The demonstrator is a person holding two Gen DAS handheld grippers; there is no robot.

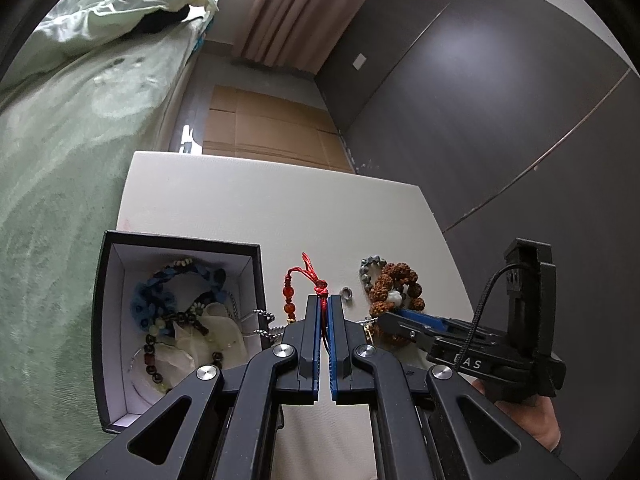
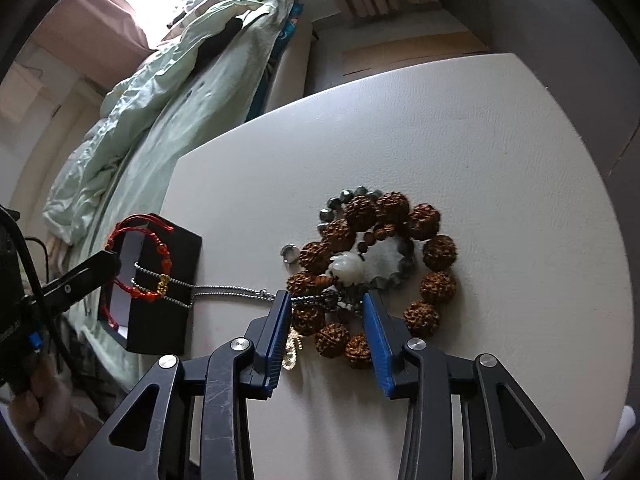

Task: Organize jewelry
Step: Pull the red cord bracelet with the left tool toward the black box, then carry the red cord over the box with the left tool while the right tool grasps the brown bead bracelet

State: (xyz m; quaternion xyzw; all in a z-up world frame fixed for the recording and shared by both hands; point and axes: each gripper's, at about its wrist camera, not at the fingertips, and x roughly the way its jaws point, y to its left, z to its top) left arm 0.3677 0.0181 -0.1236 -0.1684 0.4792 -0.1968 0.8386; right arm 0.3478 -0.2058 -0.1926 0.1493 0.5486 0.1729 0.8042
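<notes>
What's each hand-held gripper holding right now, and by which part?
Left hand-held gripper: shut on the red cord bracelet, pinching its cord near the knot. Right hand-held gripper: straddling the brown bead bracelet, pads not yet pressing; nothing held.

This is a bedroom in a home. A bed (image 1: 80,152) with a pale green sheet and a rumpled green quilt (image 2: 152,92) stands just beside a small white table (image 1: 280,216), pinkish curtains (image 1: 296,12) hang at the far wall, and flattened cardboard (image 1: 272,128) lies on the floor beyond the table.
</notes>
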